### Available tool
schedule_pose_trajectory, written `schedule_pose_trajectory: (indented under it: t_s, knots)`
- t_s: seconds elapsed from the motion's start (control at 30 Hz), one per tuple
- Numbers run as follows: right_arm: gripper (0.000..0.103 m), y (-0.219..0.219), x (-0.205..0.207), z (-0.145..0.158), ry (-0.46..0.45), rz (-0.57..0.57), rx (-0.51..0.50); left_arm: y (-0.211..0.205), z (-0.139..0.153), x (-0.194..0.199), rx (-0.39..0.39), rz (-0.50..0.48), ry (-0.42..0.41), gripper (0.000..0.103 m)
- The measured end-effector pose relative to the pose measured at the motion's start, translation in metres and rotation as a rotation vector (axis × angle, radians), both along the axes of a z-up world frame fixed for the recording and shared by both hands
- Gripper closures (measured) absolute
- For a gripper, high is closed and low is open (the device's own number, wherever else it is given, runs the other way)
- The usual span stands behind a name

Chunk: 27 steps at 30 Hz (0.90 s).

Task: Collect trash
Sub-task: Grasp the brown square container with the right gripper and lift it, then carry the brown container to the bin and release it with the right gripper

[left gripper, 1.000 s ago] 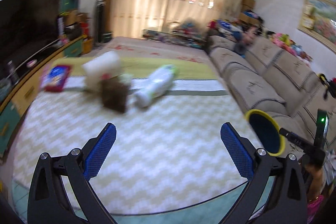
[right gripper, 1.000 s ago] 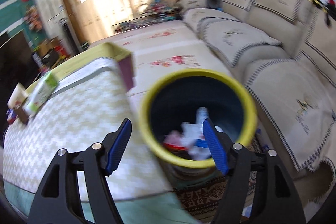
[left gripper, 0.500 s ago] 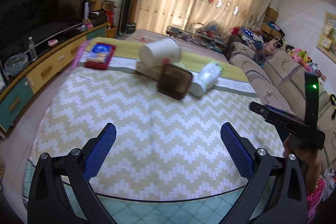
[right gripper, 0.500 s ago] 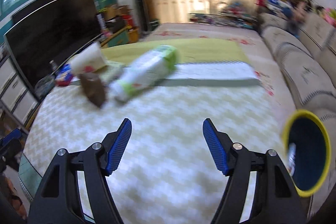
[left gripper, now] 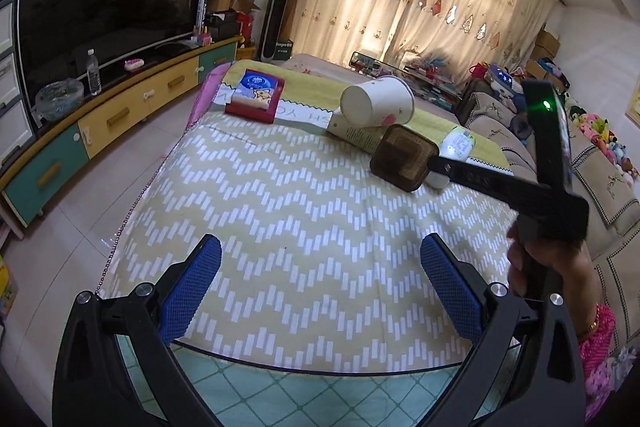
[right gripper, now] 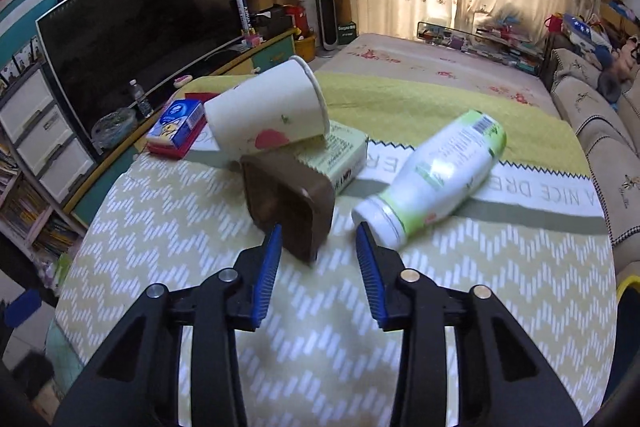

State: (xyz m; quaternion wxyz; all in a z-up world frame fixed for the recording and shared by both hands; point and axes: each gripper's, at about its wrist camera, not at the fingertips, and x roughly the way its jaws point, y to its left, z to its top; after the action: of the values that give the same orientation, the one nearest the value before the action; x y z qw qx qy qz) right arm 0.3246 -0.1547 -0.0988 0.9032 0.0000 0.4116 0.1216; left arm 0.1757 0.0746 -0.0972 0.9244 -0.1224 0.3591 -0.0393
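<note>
The left gripper [left gripper: 320, 281] hangs over the near edge of a table covered in a yellow-and-white zigzag cloth [left gripper: 304, 227], jaws wide apart and empty; the right gripper [right gripper: 318, 253] hovers farther in, jaws partly apart around nothing, just short of a brown square plastic tray [right gripper: 288, 205] tipped on its edge. Beside that lies a white plastic bottle with a green label [right gripper: 436, 173]; behind, a white paper cup [right gripper: 266, 113] rests sideways on a pale green carton [right gripper: 344, 155], its inside hidden. All this trash seems uncollected; a yellow-rimmed bin [right gripper: 628, 285] barely shows at the right edge, contents unseen.
</note>
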Motion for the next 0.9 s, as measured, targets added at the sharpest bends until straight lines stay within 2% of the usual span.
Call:
schedule_pose_trajectory:
  t_s: [0.13,0.27,0.4,0.67,0.9]
  knots:
    - [0.077,0.001,0.012,-0.003,0.007,-0.02,-0.005,-0.004,-0.004,0.002,-0.005,-0.021,0.012,0.005]
    - [0.098,-0.001,0.019,-0.008,0.031,-0.015,0.013,-0.009,-0.008,0.003,-0.01,-0.037,0.026,0.005]
    - [0.098,-0.01,0.013,0.0,0.016,-0.011,0.039,-0.015,-0.01,0.005,-0.005,-0.044,0.036,0.005]
    - [0.098,-0.047,-0.027,0.023,-0.026,-0.016,0.093,-0.029,-0.011,0.008,0.001,-0.07,0.044,0.005]
    - [0.098,-0.112,-0.07,0.028,-0.053,-0.135,0.115,-0.048,-0.011,0.012,0.016,-0.11,0.051,0.005]
